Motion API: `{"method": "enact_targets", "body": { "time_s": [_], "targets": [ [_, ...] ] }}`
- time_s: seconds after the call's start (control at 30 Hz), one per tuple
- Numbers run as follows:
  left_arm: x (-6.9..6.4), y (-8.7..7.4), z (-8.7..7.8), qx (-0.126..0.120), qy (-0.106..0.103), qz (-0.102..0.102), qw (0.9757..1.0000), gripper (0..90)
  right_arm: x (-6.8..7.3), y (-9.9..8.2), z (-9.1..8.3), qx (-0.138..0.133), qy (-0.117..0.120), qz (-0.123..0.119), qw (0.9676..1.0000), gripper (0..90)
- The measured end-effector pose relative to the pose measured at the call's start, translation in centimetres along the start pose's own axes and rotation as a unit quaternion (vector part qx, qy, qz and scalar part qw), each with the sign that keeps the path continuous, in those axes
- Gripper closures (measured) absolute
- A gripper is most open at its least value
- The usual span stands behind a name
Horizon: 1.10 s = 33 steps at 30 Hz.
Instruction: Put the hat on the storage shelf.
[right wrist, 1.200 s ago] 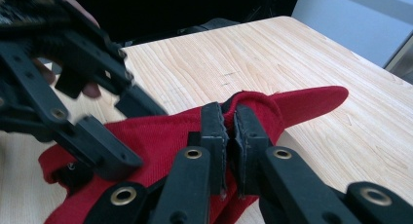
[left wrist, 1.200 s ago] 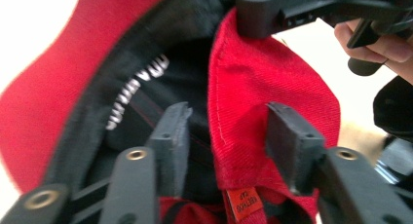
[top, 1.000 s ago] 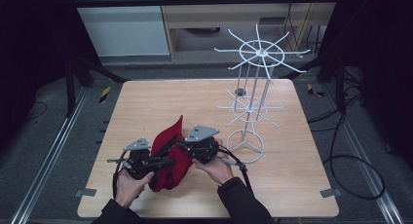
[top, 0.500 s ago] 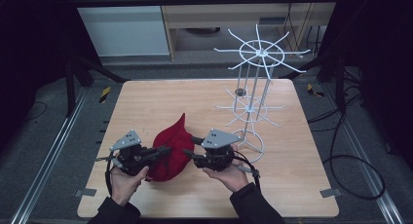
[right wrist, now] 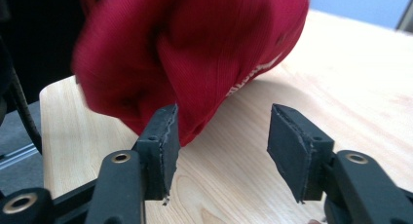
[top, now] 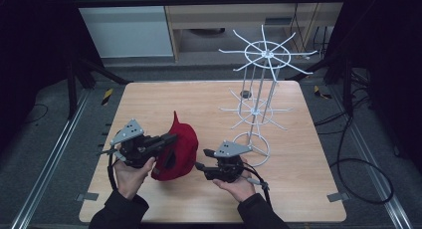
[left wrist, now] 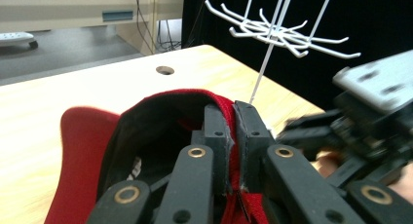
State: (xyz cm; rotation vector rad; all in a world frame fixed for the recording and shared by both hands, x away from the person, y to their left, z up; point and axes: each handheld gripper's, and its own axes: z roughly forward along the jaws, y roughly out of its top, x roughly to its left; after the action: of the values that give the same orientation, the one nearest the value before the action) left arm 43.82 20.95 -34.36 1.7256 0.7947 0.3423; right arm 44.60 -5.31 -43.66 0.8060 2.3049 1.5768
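Since a second ago, my right claw [top: 199, 166] has let go of the red cap [top: 178, 148] and slid away toward the white wire rack [top: 259, 107]; its jaws have just been opening and now stand spread with nothing between them, the cap's crown just ahead of them. My left claw [top: 171, 138] stays pinched on the cap's rim, holding it lifted above the near side of the desk [top: 199, 97], left of the rack's base. I judge that one grip carries the cap so the other hand can take it afresh for hanging. The cap is deep red ribbed cloth with a dark lining, white lettering on one side and its peak pointing up.
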Motion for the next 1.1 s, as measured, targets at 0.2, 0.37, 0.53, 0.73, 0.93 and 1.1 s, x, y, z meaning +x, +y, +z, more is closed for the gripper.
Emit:
{"method": "enact_targets", "body": {
  "time_s": [0.2, 0.37, 0.53, 0.73, 0.93, 1.1],
  "targets": [
    [-0.2, 0.3, 0.4, -0.007, 0.001, 0.001, 1.0, 84.7, 0.1, -0.9, 1.7, -0.008, 0.051, 0.015, 0.9986, 63.8],
    [-0.4, 0.3, 0.3, -0.016, -0.001, 0.0, 0.9999, 84.7, 0.5, -0.6, 1.6, -0.011, 0.046, 0.002, 0.9989, 80.6],
    [-0.3, 0.2, -0.6, -0.029, -0.004, -0.003, 0.9996, 84.5, 0.0, -0.1, 0.1, -0.018, 0.006, -0.011, 0.9998, 81.4],
    [0.1, -1.0, -2.2, -0.035, 0.0, -0.011, 0.9993, 84.1, -0.3, 1.2, -1.7, -0.021, -0.032, -0.036, 0.9986, 81.5],
    [1.1, -4.0, -4.1, -0.017, 0.017, -0.031, 0.9992, 83.9, 0.9, 2.8, -1.8, -0.006, -0.036, -0.083, 0.9959, 81.3],
    [2.4, -6.0, -5.4, -0.013, 0.038, -0.058, 0.9975, 83.9, 2.2, 3.7, -0.3, 0.003, -0.022, -0.099, 0.9948, 80.4]
  ]
}}
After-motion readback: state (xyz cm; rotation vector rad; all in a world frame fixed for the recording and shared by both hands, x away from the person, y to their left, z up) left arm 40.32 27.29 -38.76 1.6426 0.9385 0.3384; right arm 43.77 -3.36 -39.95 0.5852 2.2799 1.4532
